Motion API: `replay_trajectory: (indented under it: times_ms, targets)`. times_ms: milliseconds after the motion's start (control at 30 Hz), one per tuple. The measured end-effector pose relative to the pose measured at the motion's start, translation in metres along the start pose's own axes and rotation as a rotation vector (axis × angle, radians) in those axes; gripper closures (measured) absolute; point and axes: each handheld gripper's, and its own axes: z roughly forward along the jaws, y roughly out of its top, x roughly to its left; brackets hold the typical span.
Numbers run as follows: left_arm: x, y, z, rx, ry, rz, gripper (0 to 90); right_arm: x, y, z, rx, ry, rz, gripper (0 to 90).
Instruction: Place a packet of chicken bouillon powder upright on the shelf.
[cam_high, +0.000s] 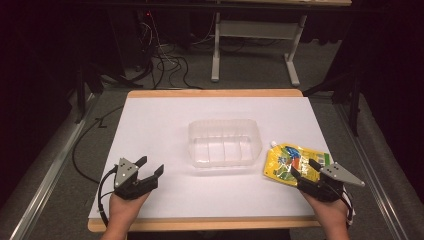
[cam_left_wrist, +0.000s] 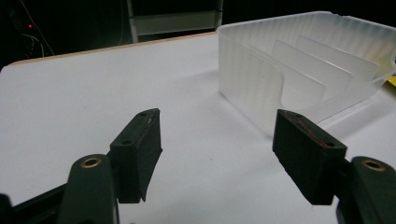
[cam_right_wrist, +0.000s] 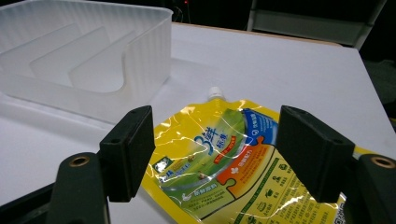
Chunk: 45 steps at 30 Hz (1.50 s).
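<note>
A yellow spouted refill pouch (cam_high: 290, 162) (cam_right_wrist: 224, 163) lies flat on the white table, right of a clear plastic bin (cam_high: 225, 142) (cam_left_wrist: 299, 70) (cam_right_wrist: 84, 51) with dividers inside. My right gripper (cam_high: 303, 169) (cam_right_wrist: 215, 154) is open, its jaws standing over the pouch's near end, one to each side. My left gripper (cam_high: 150, 166) (cam_left_wrist: 217, 149) is open with nothing between its jaws, resting near the table's front left and pointing toward the bin.
The white table top (cam_high: 160, 120) has a wooden rim. The bin stands at the centre. Behind the table are a desk frame (cam_high: 252, 45) and cables (cam_high: 165, 60) on the floor. A metal rail (cam_high: 50, 165) runs along the left side.
</note>
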Motion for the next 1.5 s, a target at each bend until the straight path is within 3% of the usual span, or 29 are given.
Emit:
replay_trajectory:
  times_ms: [267,400,567,600,700,933,1167,1300,1367,1500]
  targets:
    - [-0.002,-0.001,0.004,0.01,-0.01,0.017,33.9,0.007,-0.003,0.002,0.028,0.012,-0.033,30.5]
    - [-0.002,-0.001,0.005,0.013,-0.017,0.019,34.4,0.009,-0.003,0.004,0.042,0.006,-0.012,31.2]
    - [-0.002,0.0,0.004,0.007,-0.026,0.019,34.5,0.026,-0.008,0.02,0.117,0.026,-0.019,29.4]
    - [-0.003,0.0,0.005,0.004,-0.03,0.02,34.6,0.037,-0.009,0.032,0.156,0.033,-0.031,27.6]
    - [-0.002,0.0,0.006,0.008,-0.035,0.024,34.6,0.045,-0.008,0.042,0.176,0.032,-0.049,26.6]
    - [-0.001,-0.001,0.007,0.013,-0.04,0.012,34.6,0.062,-0.005,0.069,0.224,-0.021,-0.107,20.9]
    - [-0.001,-0.001,0.005,0.011,-0.042,0.007,34.6,0.067,-0.008,0.08,0.268,-0.062,-0.161,19.0]
    - [-0.001,-0.001,0.006,0.011,-0.043,0.004,34.6,0.067,-0.013,0.082,0.298,-0.109,-0.204,24.5]
    - [-0.001,-0.001,0.006,0.01,-0.044,0.002,34.6,0.064,-0.013,0.08,0.291,-0.112,-0.198,26.8]
    - [0.001,-0.001,0.004,0.009,-0.042,-0.002,34.6,0.063,-0.008,0.068,0.22,-0.141,-0.212,39.3]
